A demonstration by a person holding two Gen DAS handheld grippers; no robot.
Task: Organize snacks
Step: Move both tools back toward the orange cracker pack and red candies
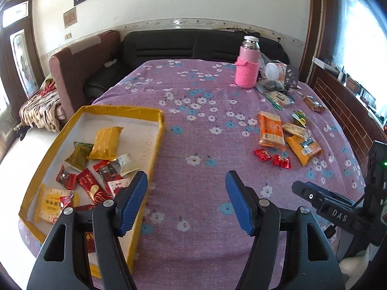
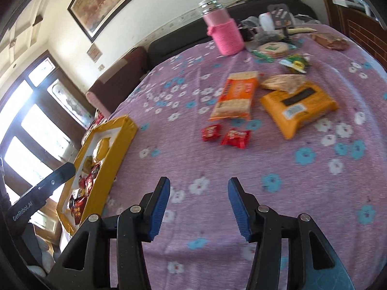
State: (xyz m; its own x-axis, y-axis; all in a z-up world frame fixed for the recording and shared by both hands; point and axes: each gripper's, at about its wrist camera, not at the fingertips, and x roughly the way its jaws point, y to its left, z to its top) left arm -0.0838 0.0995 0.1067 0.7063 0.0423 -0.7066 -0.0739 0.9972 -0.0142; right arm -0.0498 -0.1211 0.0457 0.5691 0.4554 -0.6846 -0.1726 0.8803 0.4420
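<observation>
While both hover apart-jawed, left gripper (image 1: pixel 186 201) and right gripper (image 2: pixel 198 209) seemingly hold nothing.

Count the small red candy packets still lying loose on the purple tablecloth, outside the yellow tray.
2. One red packet lies left, the other just right of it, both in front of the orange cracker pack. More could be hidden in the clutter near the pink bottle.
</observation>
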